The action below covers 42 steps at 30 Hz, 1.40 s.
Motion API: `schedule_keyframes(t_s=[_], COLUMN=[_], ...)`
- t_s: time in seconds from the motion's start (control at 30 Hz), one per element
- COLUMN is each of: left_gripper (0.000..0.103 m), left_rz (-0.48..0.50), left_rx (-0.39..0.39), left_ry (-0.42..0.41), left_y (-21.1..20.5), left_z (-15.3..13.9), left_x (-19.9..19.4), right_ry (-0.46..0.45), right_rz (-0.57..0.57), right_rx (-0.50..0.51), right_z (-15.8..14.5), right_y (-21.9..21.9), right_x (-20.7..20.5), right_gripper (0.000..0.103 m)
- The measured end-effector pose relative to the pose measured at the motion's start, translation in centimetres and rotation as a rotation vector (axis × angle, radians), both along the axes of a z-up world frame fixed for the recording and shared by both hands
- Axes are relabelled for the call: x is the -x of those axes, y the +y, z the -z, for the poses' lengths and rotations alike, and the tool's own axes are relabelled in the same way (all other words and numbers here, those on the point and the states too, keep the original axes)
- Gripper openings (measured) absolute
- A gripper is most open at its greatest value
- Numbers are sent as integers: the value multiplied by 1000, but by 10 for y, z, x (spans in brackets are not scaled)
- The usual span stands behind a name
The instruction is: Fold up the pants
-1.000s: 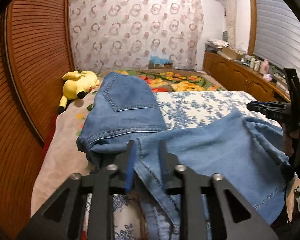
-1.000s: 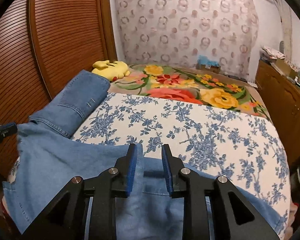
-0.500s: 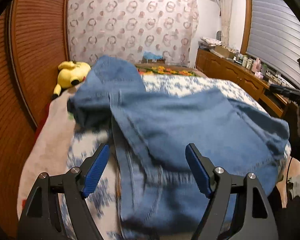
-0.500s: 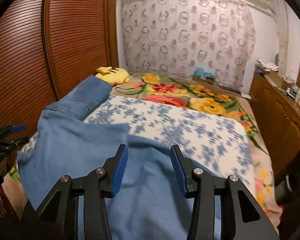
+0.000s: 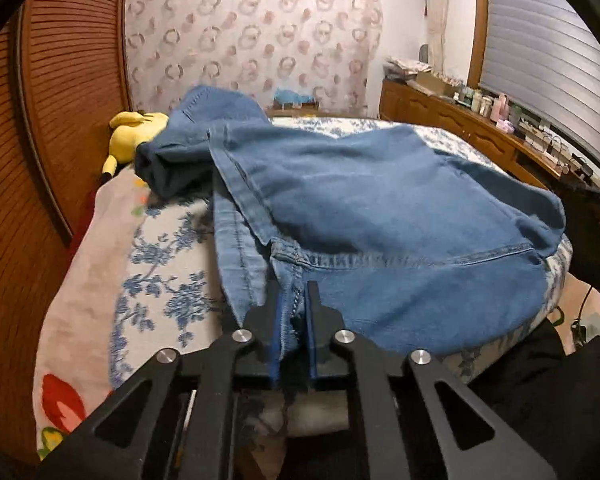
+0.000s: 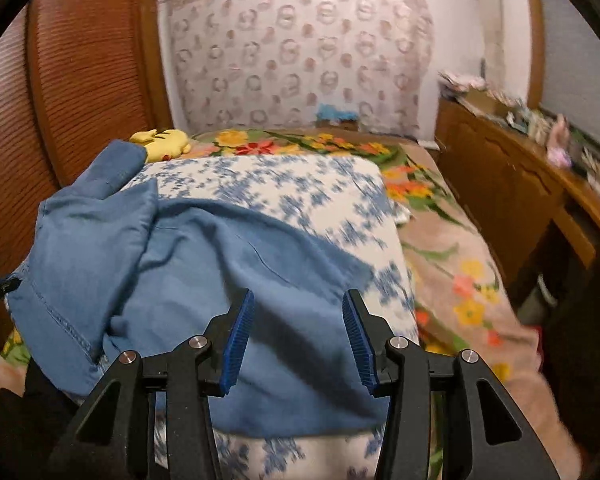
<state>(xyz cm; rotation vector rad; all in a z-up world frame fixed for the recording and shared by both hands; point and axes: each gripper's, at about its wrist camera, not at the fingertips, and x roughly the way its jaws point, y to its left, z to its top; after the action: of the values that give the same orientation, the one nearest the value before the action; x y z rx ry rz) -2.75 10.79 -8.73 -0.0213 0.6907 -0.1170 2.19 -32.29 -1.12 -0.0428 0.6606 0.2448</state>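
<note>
The jeans (image 5: 380,216) lie in a loose heap on the near end of the bed (image 5: 168,264), over the blue-flowered sheet. One leg runs back along the left side toward the plush toy (image 5: 134,136). The rest is doubled over itself across the near edge.

**Left gripper** (image 5: 292,320): pressed together on a stitched seam edge of the jeans. The frayed hem sits between the blue pads (image 5: 277,332). The cloth rises from the pinch into the heap.

**Right gripper** (image 6: 298,336): spread, holding nothing. The jeans lie below and beyond the pads; no contact shows. The view is blurred at the right side, so fine detail there cannot be read.

**Handling, by judgement:**
- Denim is soft but fairly heavy. It drapes and sags when lifted, and will not hold a shape unsupported.
- The surface is rough, so slipping from ribbed pads is unlikely. A thin single layer may still pull out under the weight of the whole garment.
- The material is not fragile. A firm pinch does no harm.
- Seams, hems and the waistband are thicker and stiffer. These are the best places to take hold.

**Where to grip:** keep the left pinch on the seam. Take a matching hem or seam edge with the right gripper, well apart from the left, so the cloth hangs flat between the two. Avoid gripping the bunched middle: several layers lift together and the fold goes crooked.
</note>
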Motion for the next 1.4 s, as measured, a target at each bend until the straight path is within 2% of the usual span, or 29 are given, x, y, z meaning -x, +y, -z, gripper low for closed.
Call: schedule_keyframes(t_s=[0.1,0.2,0.3,0.4,0.47,0.5,0.53,0.57,0.6,0.8,1.03,1.4], left_gripper=[10,11,16,28,49,53,64,80,83,83,83,83], left_rz=[-26,-35,-40,-45,-39,-33,-29,-28,-30,-1,25,29], left_rx=[-13,-2,-11,-7,2,8,10,9,10,22,27,12], left_ry=[-28,-9,-11,-32,-45,-51,-52,-53,-58,-66,-49,-35], left_y=[6,12,8,3,1,0,-1,-3,-4,-21,-43,-61], left_z=[-11,-12,-11,-14,-18,-20,-21,-22,-24,-27,-21,-18], left_x=[10,10,7,5,4,2,1,-1,-3,-12,-19,-25], right_ry=[20,25,29,31,35,38,41,43,45,68,101,91], right_rz=[26,65,102,126,132,131,129,127,124,112,114,98], right_rx=[34,9,-19,-11,-13,-19,-20,-19,-19,-3,-51,-29], right_z=[1,-4,-6,-4,-4,-3,-2,-1,1,16,26,30], right_y=[-7,-23,-37,-44,-49,-50,-50,-49,-49,-50,-56,-48], right_x=[10,12,14,24,28,29,30,30,28,16,9,8], right_gripper=[48,48,48,48,48,48,48,48,48,48,48,48])
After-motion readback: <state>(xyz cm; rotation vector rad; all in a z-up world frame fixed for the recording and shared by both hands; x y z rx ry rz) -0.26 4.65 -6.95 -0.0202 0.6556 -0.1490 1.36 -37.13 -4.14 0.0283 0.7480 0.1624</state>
